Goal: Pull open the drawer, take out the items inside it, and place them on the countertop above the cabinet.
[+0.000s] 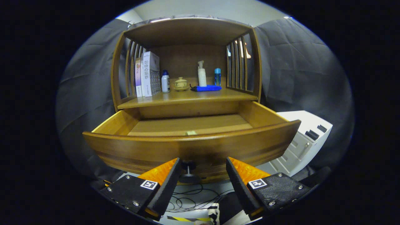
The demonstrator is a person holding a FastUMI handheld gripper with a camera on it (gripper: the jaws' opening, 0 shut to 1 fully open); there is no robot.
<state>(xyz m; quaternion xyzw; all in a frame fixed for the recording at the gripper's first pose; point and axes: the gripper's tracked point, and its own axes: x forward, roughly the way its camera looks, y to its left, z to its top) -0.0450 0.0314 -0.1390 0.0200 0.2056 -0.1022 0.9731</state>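
Note:
The wooden cabinet's drawer (190, 147) stands pulled out toward me, its curved front just ahead of my fingers. A small pale item (191, 133) lies on the drawer floor right behind the front panel. The dark drawer knob (188, 171) sits between my fingertips, and neither finger touches it. My gripper (203, 168) is open, fingers spread to either side of the knob. The countertop (193, 97) above the drawer carries books (147, 75), a white bottle with a blue cap (165, 82), a small lidded pot (181, 83), a pump bottle (202, 75), a blue bottle (217, 77) and a flat blue object (206, 88).
Slatted wooden sides and a top board enclose the shelf space over the countertop. A white unit with drawers (304, 137) stands to the right of the cabinet. Loose cables (190, 200) lie on the floor below my fingers.

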